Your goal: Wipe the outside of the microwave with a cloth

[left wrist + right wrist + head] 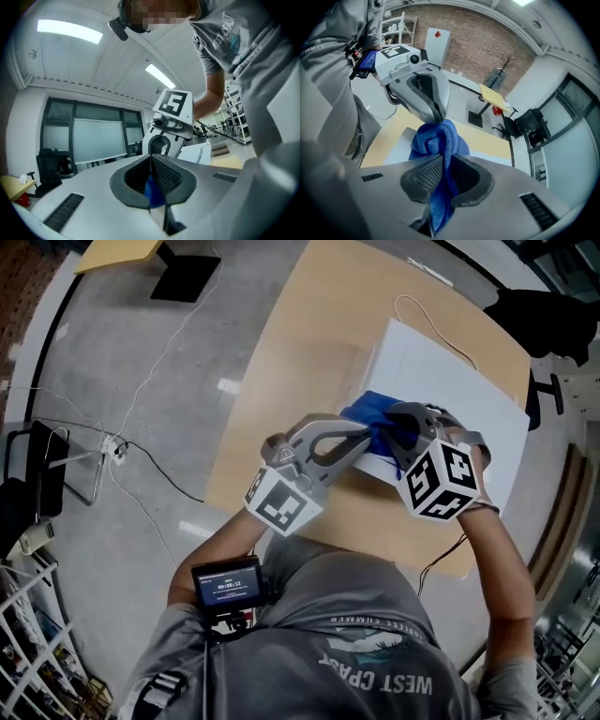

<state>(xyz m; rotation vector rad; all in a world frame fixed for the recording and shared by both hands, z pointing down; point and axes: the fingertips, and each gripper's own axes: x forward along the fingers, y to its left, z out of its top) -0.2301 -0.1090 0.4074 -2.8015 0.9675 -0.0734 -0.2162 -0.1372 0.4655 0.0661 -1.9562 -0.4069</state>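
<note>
A blue cloth [373, 413] is bunched over the near edge of the white microwave [450, 381], which stands on a wooden table [300, 362]. My left gripper [368, 434] comes in from the left and is shut on one end of the cloth [153, 191]. From the right, my right gripper [396, 434] is shut on the other part of the cloth [439, 140], which hangs down between its jaws. In the right gripper view the left gripper [437, 118] pinches the top of the bundle above the microwave [399, 146]. The right gripper [165, 149] faces me in the left gripper view.
A thin white cable [427, 320] lies on the table behind the microwave. On the floor to the left run power leads [141, 451], with a black stand base [186, 276] and a small wooden top [120, 253] beyond. A wire rack [28, 652] stands at bottom left.
</note>
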